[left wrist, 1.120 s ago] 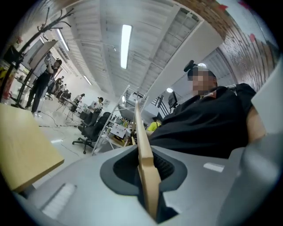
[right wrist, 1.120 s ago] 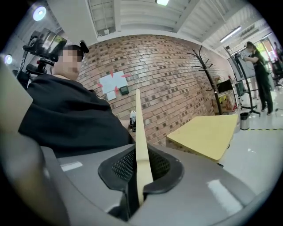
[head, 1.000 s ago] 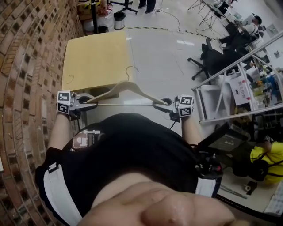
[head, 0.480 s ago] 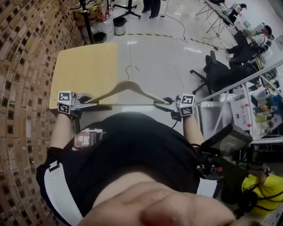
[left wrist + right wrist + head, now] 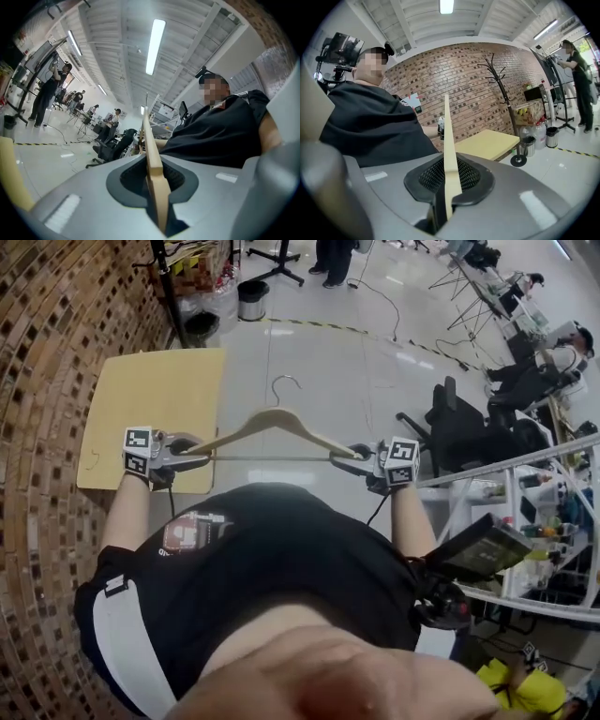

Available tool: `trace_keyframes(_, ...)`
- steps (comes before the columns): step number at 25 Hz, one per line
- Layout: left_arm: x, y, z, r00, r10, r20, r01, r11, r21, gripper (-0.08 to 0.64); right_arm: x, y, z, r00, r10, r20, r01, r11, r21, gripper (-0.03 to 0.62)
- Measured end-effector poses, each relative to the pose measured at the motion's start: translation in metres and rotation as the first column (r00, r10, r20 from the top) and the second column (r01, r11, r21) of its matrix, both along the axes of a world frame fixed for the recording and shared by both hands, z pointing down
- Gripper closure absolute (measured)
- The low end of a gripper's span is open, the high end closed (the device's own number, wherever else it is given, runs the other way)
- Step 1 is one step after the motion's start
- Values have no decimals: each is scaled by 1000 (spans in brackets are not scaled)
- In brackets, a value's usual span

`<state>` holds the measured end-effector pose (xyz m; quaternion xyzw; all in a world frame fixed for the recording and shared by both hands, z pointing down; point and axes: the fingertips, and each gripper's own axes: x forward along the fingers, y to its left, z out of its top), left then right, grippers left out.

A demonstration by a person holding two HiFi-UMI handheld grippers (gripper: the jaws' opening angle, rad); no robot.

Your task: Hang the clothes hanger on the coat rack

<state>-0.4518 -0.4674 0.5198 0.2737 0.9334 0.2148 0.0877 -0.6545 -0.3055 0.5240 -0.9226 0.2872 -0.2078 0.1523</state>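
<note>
A light wooden clothes hanger point(image 5: 277, 420) with a metal hook is held level in front of my chest, hook pointing away from me. My left gripper point(image 5: 190, 454) is shut on its left arm tip, and my right gripper point(image 5: 345, 461) is shut on its right arm tip. In the left gripper view the hanger point(image 5: 153, 159) runs edge-on between the pads of the left gripper point(image 5: 158, 197). The right gripper point(image 5: 446, 192) clamps the hanger point(image 5: 450, 140) likewise. A black branched coat rack point(image 5: 500, 89) stands by the brick wall; its pole point(image 5: 169, 292) shows at the head view's top left.
A yellow table point(image 5: 150, 413) stands against the brick wall point(image 5: 42, 381) on my left. A bin point(image 5: 251, 296) and bottles sit near the rack's base. An office chair point(image 5: 459, 427) and metal shelving point(image 5: 525, 493) are at right. People stand farther back.
The view has advanced across the floor toward the rack end of the room: the yellow table has slid left and nearer. Both grippers keep the hanger held the same way.
</note>
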Motion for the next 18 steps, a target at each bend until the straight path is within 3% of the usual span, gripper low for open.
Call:
trace_keyframes(5,43,64,11,1000,-2,-7,2,1000,-13,511,42,65,10,1000,-2,9,2,1000,-10,541)
trace_keyframes(14,164,190,3,1000,-8,8,8,999,-51,511,163,192,-6,1000,-17,25,18,999,-39,541)
trace_keyframes(18,212,225,-1,998,-63,-1,63,997,-55,511,221,238,-9,998,-67,19,68,997,-41,541)
